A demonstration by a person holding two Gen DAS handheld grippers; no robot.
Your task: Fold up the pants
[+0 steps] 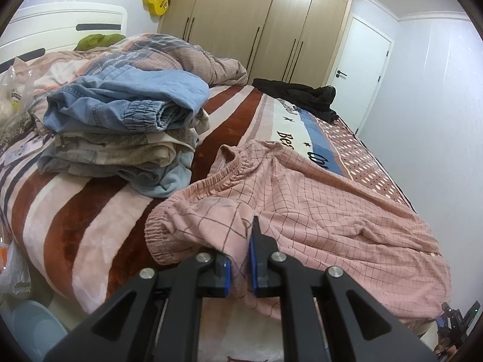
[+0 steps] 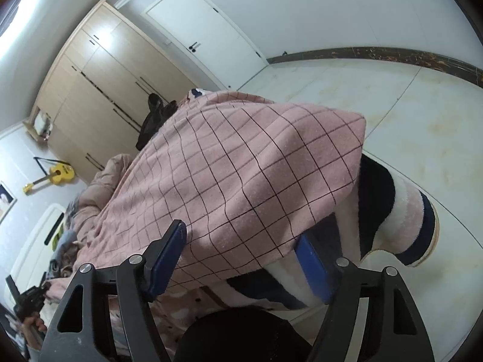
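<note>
The bed point(image 1: 99, 211), under its striped blanket, carries the pink checked pants point(image 1: 317, 211) spread across its near right part, waistband toward the far left, one edge hanging over the near side. A stack of folded clothes point(image 1: 120, 138) sits just beside the waistband; a careless swing could topple it. The left gripper point(image 1: 240, 259) is clamped on a bunched fold, so thin cloth may slip out. The right gripper point(image 2: 241, 259) stands apart around the hanging edge, not yet pinching, and could catch the blanket underneath too.
</note>
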